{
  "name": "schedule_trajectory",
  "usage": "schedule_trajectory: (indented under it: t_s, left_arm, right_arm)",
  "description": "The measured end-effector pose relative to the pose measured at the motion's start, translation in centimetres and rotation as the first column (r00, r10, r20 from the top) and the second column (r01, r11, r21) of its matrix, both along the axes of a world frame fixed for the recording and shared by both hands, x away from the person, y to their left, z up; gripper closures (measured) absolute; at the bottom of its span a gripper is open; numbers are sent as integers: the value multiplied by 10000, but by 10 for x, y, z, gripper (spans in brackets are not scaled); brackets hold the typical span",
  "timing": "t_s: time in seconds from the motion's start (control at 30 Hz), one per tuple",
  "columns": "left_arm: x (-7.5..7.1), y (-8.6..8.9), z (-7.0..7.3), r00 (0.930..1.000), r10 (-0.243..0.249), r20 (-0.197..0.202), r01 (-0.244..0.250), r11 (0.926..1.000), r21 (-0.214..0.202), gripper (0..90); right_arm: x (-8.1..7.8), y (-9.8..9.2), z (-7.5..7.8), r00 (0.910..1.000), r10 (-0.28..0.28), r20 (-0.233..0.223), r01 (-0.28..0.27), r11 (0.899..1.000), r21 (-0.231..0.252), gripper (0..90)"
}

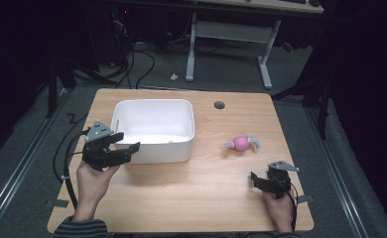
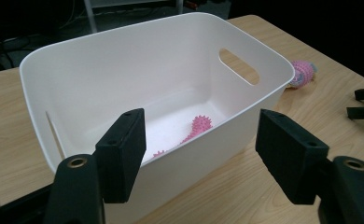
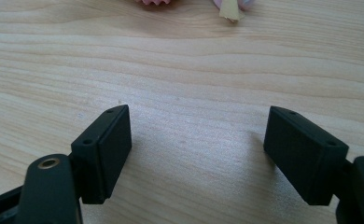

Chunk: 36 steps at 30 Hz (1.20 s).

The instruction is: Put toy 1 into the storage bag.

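Pale wood grain covers the table [image 1: 201,193], a rectangular top with rounded corners and a small dark round hole [image 1: 219,105] near its far edge. A white plastic bin [image 1: 154,130] stands left of centre on it, with a slot handle in its end wall; in the left gripper view a pink spiky toy [image 2: 196,129] lies on the bin's floor. A pink knitted toy [image 1: 242,143] with pale blue and yellow ends rests on the bare wood to the right of the bin, well apart from it.

The left gripper [image 1: 126,145] sits at the bin's near left corner, its jaws apart with nothing between them. The right gripper [image 1: 262,179] rests low near the table's right front corner, just short of the knitted toy, its jaws likewise spread wide over bare wood.

Grey carpet surrounds the table, black cables [image 1: 132,64] trail across it at the back, and a white-legged desk [image 1: 228,39] stands beyond. The rest of the room is dark.
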State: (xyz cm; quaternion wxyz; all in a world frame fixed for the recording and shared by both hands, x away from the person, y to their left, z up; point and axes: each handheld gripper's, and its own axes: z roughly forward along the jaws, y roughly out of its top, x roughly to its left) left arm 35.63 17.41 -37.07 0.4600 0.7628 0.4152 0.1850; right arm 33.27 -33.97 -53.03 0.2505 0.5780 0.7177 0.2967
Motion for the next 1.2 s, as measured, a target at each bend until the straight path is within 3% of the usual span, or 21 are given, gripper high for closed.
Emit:
schedule_trajectory:
  t_s: [0.43, 0.67, 0.73, 0.9, 1.2]
  left_arm:
    - [-13, 14, -23, 9995, 261, -164, -270, 9981, -553, 335]
    - [-16, 16, -44, 9978, 321, -575, -380, 9937, -1050, 330]
    - [-16, 16, -47, 9976, 333, -604, -397, 9933, -1084, 330]
    - [-14, 14, -67, 9931, 324, -1129, -461, 9916, -1208, 329]
    - [-10, 7, -99, 9870, 471, -1534, -615, 9940, -907, 323]
  right_arm:
    - [0, 0, 0, 10000, 3, 13, -3, 10000, -11, 235]
    - [0, 0, 0, 10000, 1, 15, -1, 10000, -13, 235]
    - [0, 0, 0, 10000, 6, 18, -6, 10000, -15, 235]
    - [0, 0, 0, 10000, -1, 14, 1, 10000, -11, 235]
    - [0, 0, 0, 10000, 4, 22, -4, 10000, -19, 235]
